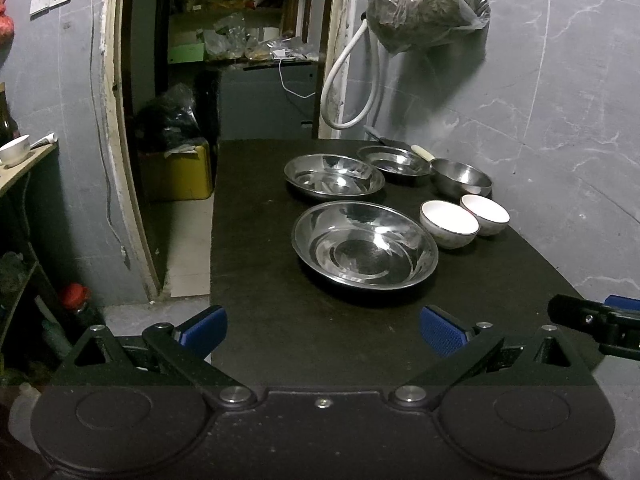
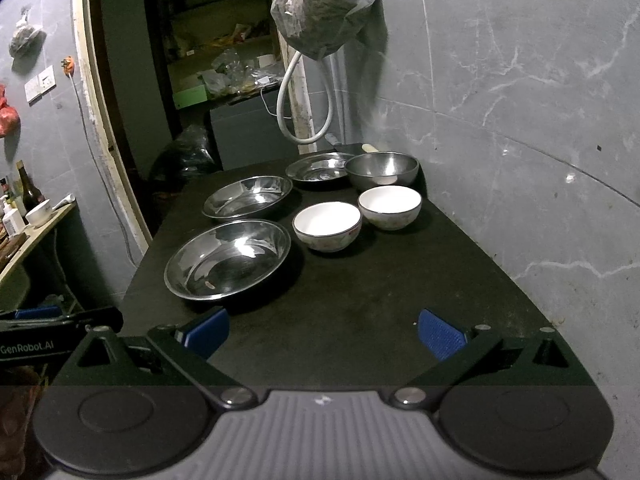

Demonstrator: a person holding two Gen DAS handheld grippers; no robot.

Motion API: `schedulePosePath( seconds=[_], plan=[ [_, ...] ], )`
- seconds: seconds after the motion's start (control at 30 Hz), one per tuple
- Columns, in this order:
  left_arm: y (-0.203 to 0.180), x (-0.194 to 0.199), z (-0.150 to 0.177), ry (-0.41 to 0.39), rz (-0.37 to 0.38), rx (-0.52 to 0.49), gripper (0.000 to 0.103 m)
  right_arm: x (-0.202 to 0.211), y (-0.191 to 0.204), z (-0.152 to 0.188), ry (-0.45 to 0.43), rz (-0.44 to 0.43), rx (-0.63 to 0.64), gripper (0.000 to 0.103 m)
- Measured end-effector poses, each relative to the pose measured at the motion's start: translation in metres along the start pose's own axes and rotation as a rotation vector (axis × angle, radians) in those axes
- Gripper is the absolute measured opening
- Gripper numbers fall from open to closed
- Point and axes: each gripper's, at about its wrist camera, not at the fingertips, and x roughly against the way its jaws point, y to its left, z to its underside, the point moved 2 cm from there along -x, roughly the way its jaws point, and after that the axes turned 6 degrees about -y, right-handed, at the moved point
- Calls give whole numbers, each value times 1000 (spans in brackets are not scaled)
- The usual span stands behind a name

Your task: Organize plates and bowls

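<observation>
Three steel plates lie on the black table (image 1: pixel 280 320): a near one (image 1: pixel 365 245) (image 2: pixel 227 259), a middle one (image 1: pixel 334 176) (image 2: pixel 247 197) and a far one (image 1: pixel 394 159) (image 2: pixel 318 168). A steel bowl (image 1: pixel 461 178) (image 2: pixel 382 169) stands at the back right. Two white bowls stand side by side before it: the nearer (image 1: pixel 449 219) (image 2: pixel 327 226) and the farther (image 1: pixel 485 214) (image 2: pixel 389 207). My left gripper (image 1: pixel 323 330) is open and empty, short of the near plate. My right gripper (image 2: pixel 322 334) is open and empty over the table's front.
A grey marble wall (image 2: pixel 520 120) runs along the table's right side. A plastic bag (image 1: pixel 424 2) and a white hose (image 1: pixel 344 92) hang at the back. A doorway (image 1: pixel 180 120) opens left of the table. A side shelf (image 2: pixel 36 224) with a bowl and bottles stands far left.
</observation>
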Motion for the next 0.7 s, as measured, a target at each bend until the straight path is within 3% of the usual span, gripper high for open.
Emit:
schedulePosePath(
  seconds=[0.7],
  plan=[
    [1, -14, 2, 18, 1, 14, 102, -4, 3, -1, 6, 12, 4, 103]
  ],
)
